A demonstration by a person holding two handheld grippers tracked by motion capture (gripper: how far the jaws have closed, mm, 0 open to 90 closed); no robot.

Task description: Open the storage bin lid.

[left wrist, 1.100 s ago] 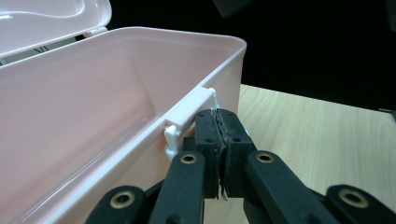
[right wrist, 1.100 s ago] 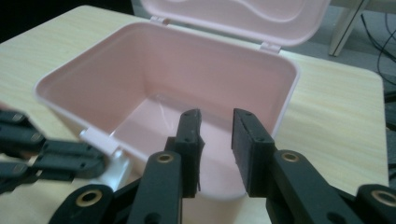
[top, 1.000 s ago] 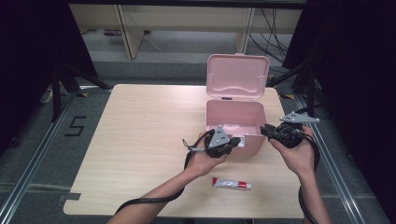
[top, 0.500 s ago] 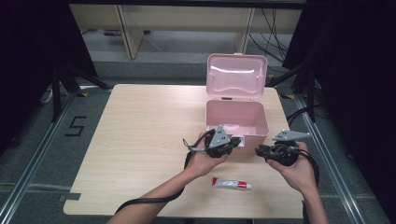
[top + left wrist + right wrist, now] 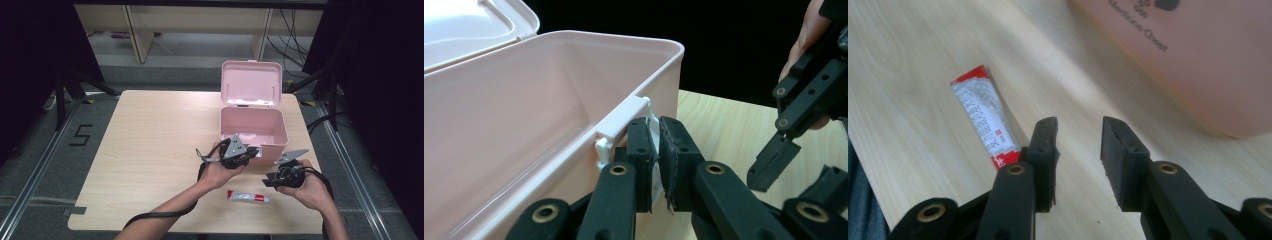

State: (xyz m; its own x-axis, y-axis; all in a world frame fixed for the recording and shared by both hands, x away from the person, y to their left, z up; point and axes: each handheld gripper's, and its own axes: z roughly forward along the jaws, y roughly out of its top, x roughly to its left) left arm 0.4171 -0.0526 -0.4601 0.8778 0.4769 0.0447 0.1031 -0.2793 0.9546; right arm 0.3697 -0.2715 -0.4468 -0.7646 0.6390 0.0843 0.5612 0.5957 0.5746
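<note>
The left gripper [image 5: 251, 152] pinched the white latch [image 5: 650, 135] on the pink box [image 5: 252, 125], seemingly loosening. The right gripper [image 5: 1078, 145], jaws just widening and empty, hung near the tube [image 5: 985, 115].

Pale pink box [image 5: 255, 125] with a white latch [image 5: 624, 122]; white tube [image 5: 248, 197] with red ends; light wood-grain surface [image 5: 150, 135]; black grippers with grey plates.

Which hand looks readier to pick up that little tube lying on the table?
The right. Its gripper hangs open just beside the tube, with nothing between its fingers. The left gripper is busy at the white latch of the pink box, farther from the tube.
</note>
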